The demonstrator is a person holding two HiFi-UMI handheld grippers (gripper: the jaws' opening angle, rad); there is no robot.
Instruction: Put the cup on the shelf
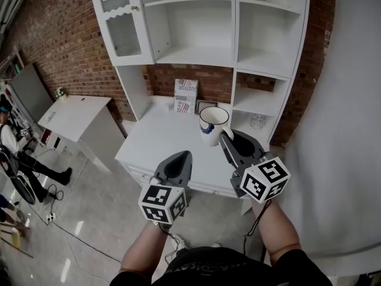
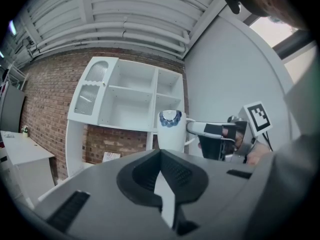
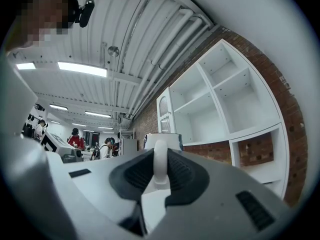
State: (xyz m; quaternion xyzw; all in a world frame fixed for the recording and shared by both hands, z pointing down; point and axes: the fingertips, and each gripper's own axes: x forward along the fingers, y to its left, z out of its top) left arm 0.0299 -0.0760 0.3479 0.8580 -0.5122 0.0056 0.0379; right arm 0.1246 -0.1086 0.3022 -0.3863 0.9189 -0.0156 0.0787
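We list first the white cup (image 1: 213, 123) with a blue pattern inside its rim. It sits just right of centre in the head view, over the white desktop (image 1: 161, 145) and in front of the lower open compartments of the white shelf unit (image 1: 196, 55). We cannot tell whether its base touches the desktop. Second is the right gripper (image 1: 228, 137), lower right of centre, with its jaws closed narrowly on the cup's handle (image 3: 159, 165). In the right gripper view the white loop stands upright between the dark ribbed pads, with the cup body (image 3: 162, 140) just beyond them. Third is the left gripper (image 1: 181, 155), lower centre, apart from the cup and to its left. In the left gripper view its jaws (image 2: 161, 156) are brought together with nothing between them, and the cup (image 2: 170, 129) appears past them at mid-frame, carried by the right gripper (image 2: 196, 128). Among the fittings, the shelf unit has a ribbed glass door (image 1: 121, 21) at upper left and backs onto a red brick wall (image 1: 65, 46). A printed book (image 1: 186, 95) and a small frame (image 1: 206, 105) lean against the brick at the rear of the desktop. A separate white table (image 1: 74, 115) stands at left, with a person (image 1: 12, 142) at the far left edge.
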